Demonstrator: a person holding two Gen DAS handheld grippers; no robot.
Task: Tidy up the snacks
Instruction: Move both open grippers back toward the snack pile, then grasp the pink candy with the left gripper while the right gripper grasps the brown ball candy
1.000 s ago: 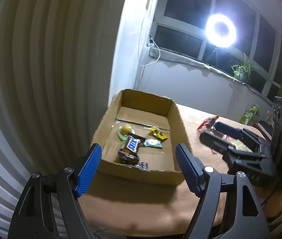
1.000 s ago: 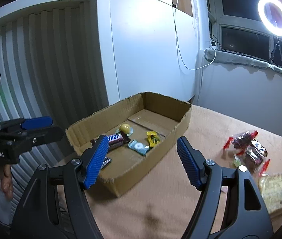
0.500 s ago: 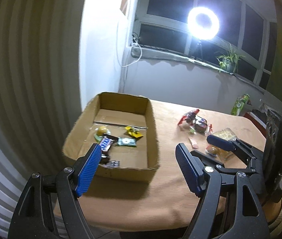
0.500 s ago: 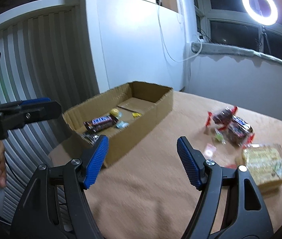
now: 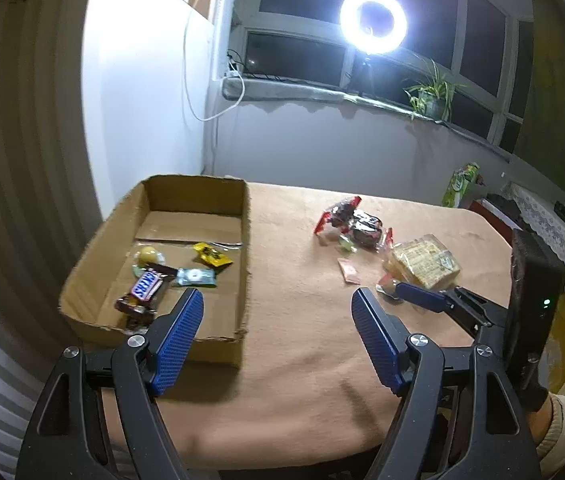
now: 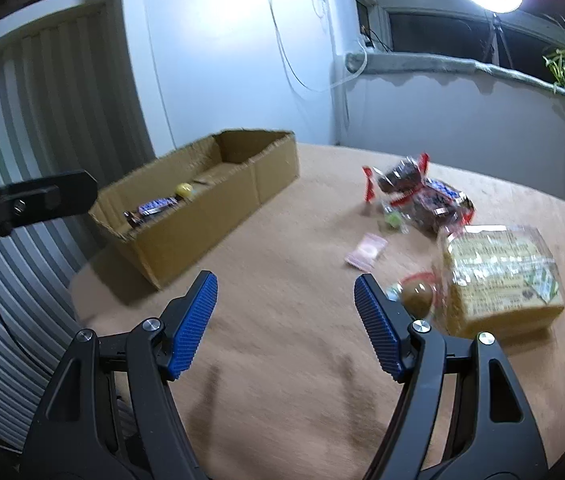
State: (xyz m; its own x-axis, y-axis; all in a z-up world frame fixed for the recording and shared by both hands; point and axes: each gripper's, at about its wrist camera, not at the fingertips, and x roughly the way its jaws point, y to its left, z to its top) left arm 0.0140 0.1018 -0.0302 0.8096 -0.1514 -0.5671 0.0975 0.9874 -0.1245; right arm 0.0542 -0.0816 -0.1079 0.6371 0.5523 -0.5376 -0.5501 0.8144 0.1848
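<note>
Both tools stand wide and empty above a counter (image 5: 294, 320) covered in tan cloth; the left tool (image 5: 278, 340) fills the lower centre of its frame, with the cardboard box (image 5: 242, 240) just beyond its left finger, at centre left; inside the box lie five visible pieces: a Snickers bar (image 5: 144, 286), its name legible, a yellow ball-shaped sweet (image 5: 147, 255), a yellow wrapped candy (image 5: 211, 255), a pale teal packet (image 5: 196, 277) and a dark wrapper at the near wall, too small to read. The right tool (image 6: 286, 312) sits at lower centre of its view; a clear-wrapped block of yellow cakes (image 6: 502, 280) lies just past its right finger at centre right, its label print unreadable; two dark red-edged packets (image 6: 422, 192) and a small pink sachet (image 6: 366, 252) lie further up the frame; the scene is blurred.
</note>
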